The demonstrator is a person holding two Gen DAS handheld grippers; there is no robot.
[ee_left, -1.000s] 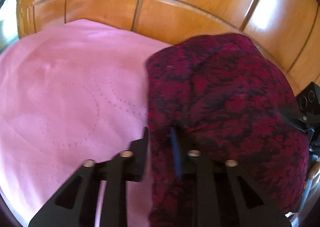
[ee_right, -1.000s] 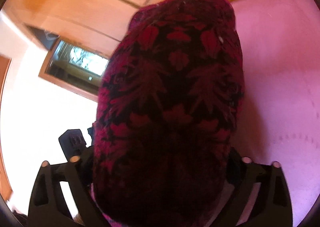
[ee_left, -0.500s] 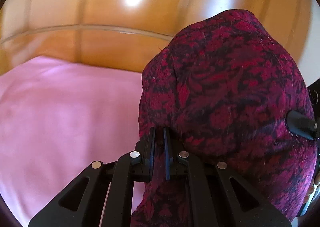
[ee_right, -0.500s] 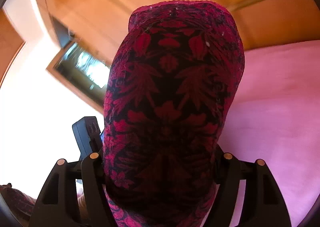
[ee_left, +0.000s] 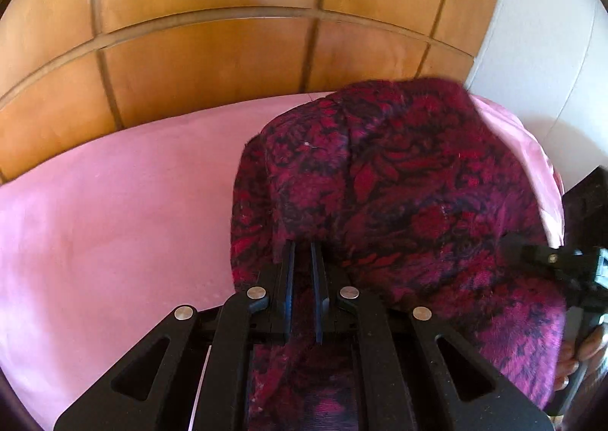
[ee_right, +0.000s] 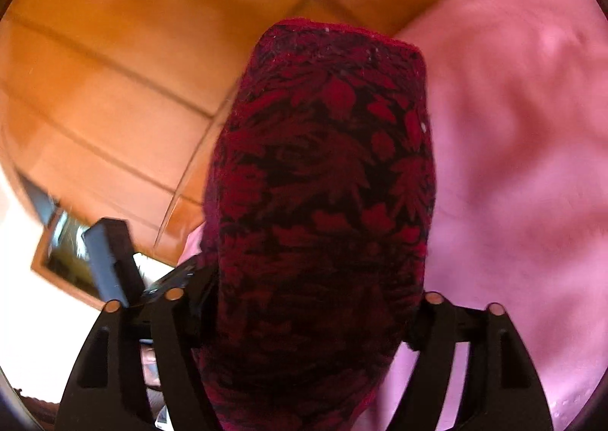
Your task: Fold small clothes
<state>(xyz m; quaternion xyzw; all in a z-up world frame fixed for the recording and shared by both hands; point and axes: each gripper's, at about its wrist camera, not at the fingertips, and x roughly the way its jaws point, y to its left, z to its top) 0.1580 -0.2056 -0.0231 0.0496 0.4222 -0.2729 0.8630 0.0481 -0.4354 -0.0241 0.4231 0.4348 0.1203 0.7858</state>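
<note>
We are holding the red and black cloth (ee_left: pixel 399 203) up over the pink bed cover (ee_left: pixel 114 222), and it is hanging between our two claws. A second ago more pink was showing on the left and the wooden wall was small; now the wooden wall (ee_left: pixel 209 62) is filling the top and a white wall (ee_left: pixel 539 51) is showing on the right. The left claw (ee_left: pixel 302 271) is nearly shut, pinching a fold of the cloth. The right claw (ee_right: pixel 311 298) is standing wide, and its jaws have just been opening a little with the thick cloth (ee_right: pixel 323 184) between them. The cloth is covering its tips, so we cannot tell if they are pressing.

The right view is blurry. The cloth's lower part is cut off at the bottom. A dark window frame (ee_right: pixel 64 252) is peeking in at the left.

The bed cover is ending near the wooden wall, with lots of bare pink room to the left.
</note>
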